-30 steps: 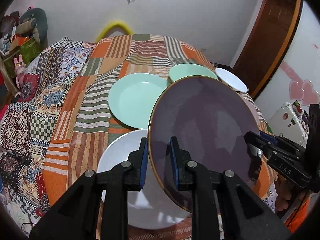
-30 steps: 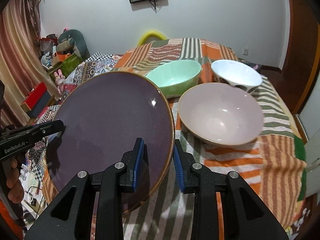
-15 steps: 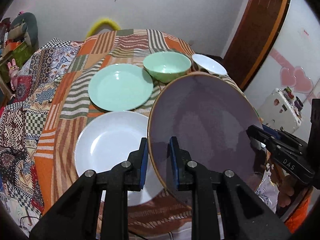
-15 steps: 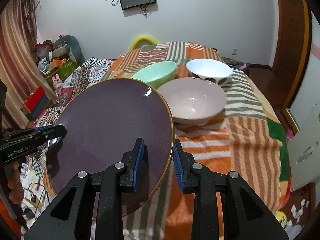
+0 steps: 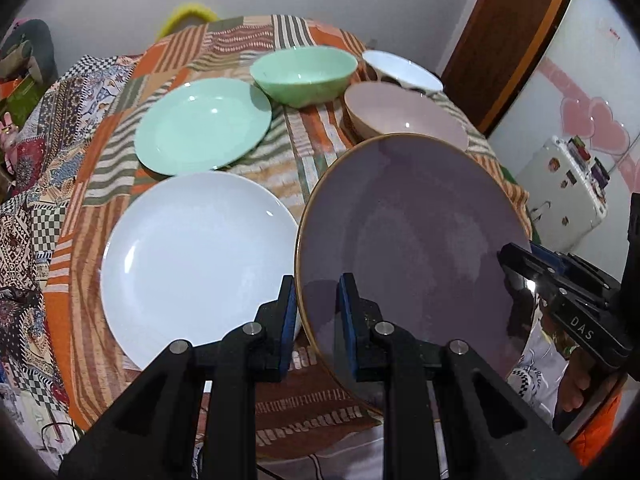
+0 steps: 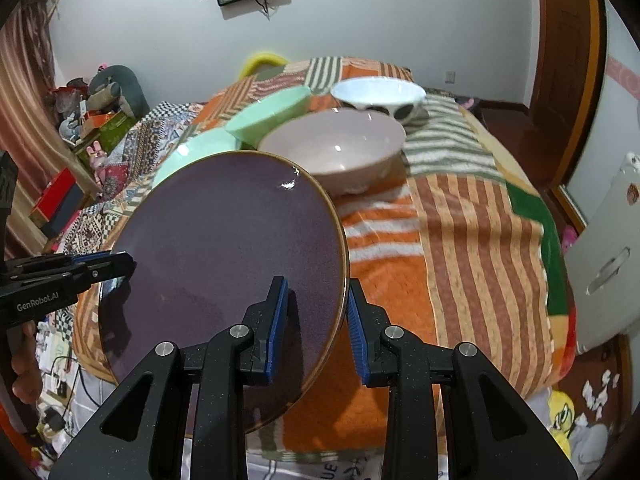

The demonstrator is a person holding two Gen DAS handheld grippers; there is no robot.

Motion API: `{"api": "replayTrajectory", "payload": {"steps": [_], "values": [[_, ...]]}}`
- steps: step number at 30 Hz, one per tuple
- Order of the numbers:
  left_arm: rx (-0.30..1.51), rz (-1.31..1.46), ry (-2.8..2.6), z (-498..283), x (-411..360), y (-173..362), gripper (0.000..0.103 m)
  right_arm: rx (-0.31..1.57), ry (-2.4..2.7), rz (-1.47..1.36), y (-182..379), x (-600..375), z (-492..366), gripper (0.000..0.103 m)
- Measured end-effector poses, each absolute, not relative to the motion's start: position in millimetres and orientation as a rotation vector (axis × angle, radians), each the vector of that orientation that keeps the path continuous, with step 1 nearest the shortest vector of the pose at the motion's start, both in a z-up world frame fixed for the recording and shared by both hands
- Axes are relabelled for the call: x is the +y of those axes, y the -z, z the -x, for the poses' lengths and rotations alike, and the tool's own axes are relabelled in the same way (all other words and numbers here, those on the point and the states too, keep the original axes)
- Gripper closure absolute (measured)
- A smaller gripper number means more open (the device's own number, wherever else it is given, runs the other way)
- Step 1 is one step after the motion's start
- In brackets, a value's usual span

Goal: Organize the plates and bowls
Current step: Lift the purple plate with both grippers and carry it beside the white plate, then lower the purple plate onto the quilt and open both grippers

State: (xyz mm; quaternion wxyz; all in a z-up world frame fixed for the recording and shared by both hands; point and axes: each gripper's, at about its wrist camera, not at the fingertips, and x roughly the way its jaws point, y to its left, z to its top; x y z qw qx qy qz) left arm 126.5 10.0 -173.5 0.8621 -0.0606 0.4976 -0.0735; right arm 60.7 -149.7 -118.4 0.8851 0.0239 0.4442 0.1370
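Both grippers hold one large purple plate (image 5: 412,236) with a gold rim, lifted above the table. My left gripper (image 5: 318,294) is shut on its left rim. My right gripper (image 6: 316,296) is shut on its right rim, and the plate also shows in the right wrist view (image 6: 224,264). On the patchwork cloth lie a white plate (image 5: 196,260), a mint green plate (image 5: 200,126), a mint green bowl (image 5: 304,74), a pink bowl (image 6: 336,148) and a white bowl with dark spots (image 6: 380,94).
The table has a striped orange patchwork cloth (image 6: 460,248). A wooden door (image 5: 512,36) stands at the right. A white cabinet (image 5: 568,196) is beside the table on the right. Toys and boxes (image 6: 92,116) are piled at the left.
Both grippers have lifted the purple plate and pulled back towards the near table edge. More of the white plate and the bowls now shows.
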Motion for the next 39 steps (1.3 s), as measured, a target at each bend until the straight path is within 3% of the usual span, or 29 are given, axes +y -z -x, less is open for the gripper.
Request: {"api": "replayTrajectory", "payload": {"steps": [18, 35, 39], "values": [[1.194, 0.087, 0.163, -173, -20, 221, 0.083, 1.018, -0.242, -0.097, 154, -178, -74, 0.077], [1.196, 0.053, 0.151, -176, -25, 231, 0.082, 1.046, -0.236, -0.064, 160, -176, -74, 0.076], [1.177, 0.041, 0.154, -166, -25, 221, 0.08, 1.028, -0.207, -0.036, 152, -178, -71, 0.063]]}}
